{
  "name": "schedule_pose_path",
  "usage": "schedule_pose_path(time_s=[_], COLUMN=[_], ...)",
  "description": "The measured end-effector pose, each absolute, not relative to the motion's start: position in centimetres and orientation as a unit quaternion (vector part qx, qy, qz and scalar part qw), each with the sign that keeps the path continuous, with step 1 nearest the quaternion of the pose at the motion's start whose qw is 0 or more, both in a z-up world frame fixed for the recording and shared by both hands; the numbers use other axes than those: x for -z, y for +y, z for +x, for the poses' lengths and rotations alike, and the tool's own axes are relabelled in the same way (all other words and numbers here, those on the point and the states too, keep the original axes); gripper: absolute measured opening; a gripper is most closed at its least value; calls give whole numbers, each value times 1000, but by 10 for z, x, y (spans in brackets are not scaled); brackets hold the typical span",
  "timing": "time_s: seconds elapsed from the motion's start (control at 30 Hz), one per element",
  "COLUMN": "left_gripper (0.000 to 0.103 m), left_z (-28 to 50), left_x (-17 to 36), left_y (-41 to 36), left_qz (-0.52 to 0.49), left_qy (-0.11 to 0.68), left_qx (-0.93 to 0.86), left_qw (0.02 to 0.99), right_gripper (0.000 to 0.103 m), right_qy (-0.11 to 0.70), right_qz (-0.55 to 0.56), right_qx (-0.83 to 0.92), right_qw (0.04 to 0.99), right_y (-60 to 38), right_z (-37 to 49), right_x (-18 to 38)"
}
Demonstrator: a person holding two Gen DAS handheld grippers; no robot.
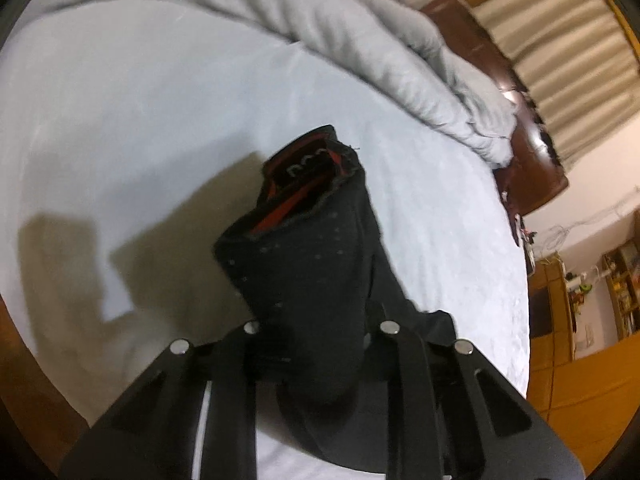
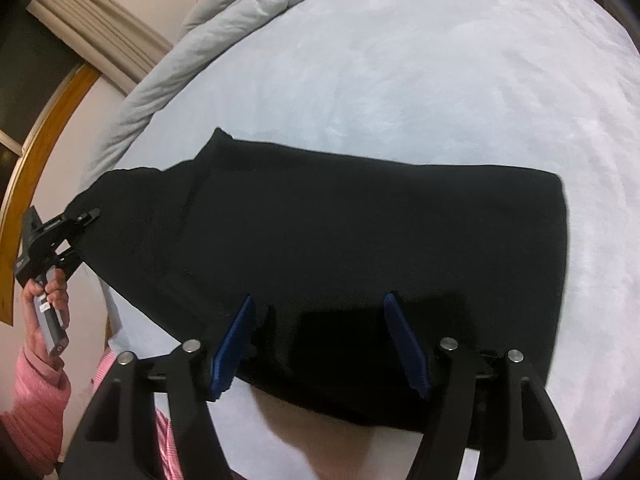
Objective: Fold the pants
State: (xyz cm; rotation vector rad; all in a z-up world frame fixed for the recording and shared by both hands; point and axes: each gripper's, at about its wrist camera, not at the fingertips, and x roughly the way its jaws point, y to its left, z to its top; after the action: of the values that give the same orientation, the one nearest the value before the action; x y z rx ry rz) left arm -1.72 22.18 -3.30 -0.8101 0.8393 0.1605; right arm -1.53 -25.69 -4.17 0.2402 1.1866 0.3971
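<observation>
Black pants [image 2: 340,232] lie spread flat across the pale blue bed sheet [image 2: 440,80]. My right gripper [image 2: 320,340] hovers over their near edge, open, blue pads [image 2: 236,340] wide apart and not pressing the cloth. At the left of the right wrist view my left gripper [image 2: 86,216], held by a hand [image 2: 44,300], pinches the pants' left end. In the left wrist view that end of the pants [image 1: 320,248] stands bunched up from my left gripper [image 1: 320,316], red lining showing at the top. The cloth hides the fingertips.
A rolled grey duvet [image 1: 400,60] runs along the far side of the bed, next to a brown headboard [image 1: 520,140]. Striped curtains [image 1: 560,40] and a wooden frame lie beyond. A pink sleeve [image 2: 36,392] is at the lower left.
</observation>
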Motion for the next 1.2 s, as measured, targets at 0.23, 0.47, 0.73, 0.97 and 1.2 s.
schedule_pose_path(time_s=[0.23, 0.47, 0.73, 0.97, 1.2], left_gripper=[20, 25, 34, 66, 82], left_z=[-13, -10, -1, 8, -1], left_x=[-18, -25, 5, 36, 2], left_y=[143, 56, -16, -68, 2], left_qz=[-260, -154, -97, -36, -181], left_qy=[375, 396, 436, 478, 454], left_qx=[4, 70, 119, 174, 233], left_qw=[890, 903, 887, 860, 841], right_gripper=[68, 68, 68, 68, 69], right_qy=[549, 552, 550, 550, 544], right_qz=[127, 135, 153, 156, 142], right_qx=[-169, -164, -170, -174, -182], right_qw=[809, 806, 803, 802, 807], right_y=[-279, -283, -289, -289, -282], right_z=[-22, -21, -17, -14, -16], right_x=[33, 40, 46, 51, 36])
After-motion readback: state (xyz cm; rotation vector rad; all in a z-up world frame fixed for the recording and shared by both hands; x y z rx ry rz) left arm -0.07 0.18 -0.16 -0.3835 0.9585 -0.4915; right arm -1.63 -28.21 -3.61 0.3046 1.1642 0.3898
